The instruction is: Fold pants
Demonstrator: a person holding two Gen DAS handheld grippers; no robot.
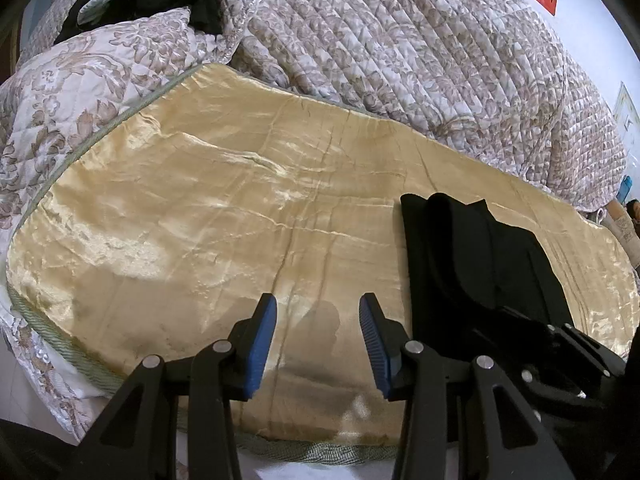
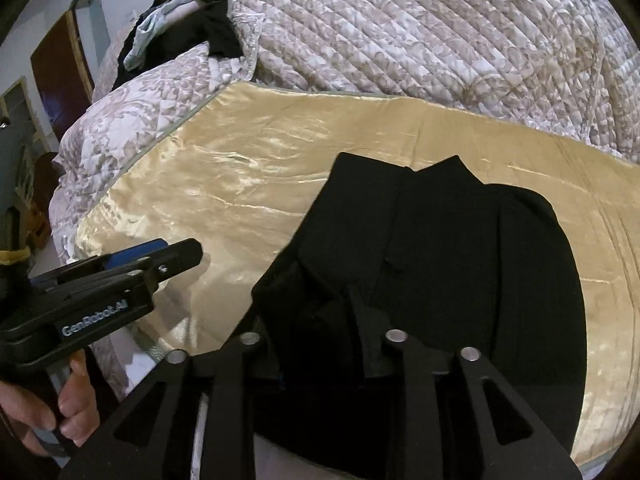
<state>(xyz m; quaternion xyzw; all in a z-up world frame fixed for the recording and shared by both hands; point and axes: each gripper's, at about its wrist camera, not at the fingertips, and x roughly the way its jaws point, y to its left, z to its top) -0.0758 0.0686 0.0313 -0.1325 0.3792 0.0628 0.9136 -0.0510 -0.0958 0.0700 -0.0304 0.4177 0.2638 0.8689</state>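
Black pants [image 2: 440, 240] lie folded into a compact stack on the right part of a gold satin cloth [image 2: 248, 184]. My right gripper [image 2: 320, 332] sits at the stack's near edge. Its jaws stand apart, with dark cloth lying between them and over the left finger; the right finger [image 2: 366, 336] shows on top. From the left wrist view the pants [image 1: 480, 260] are to the right, with the right gripper [image 1: 516, 320] at their near end. My left gripper [image 1: 318, 308] hovers open over bare gold cloth [image 1: 200, 208], nothing between its blue pads [image 1: 262, 340].
A quilted floral bedspread [image 1: 420, 60] is heaped behind the gold cloth, and a floral pillow [image 1: 80, 92] lies at the left. Dark clothes [image 2: 192, 28] are piled at the back left. The bed's near edge [image 1: 300, 450] runs just below the grippers. A hand [image 2: 68, 412] holds the left gripper [image 2: 176, 256].
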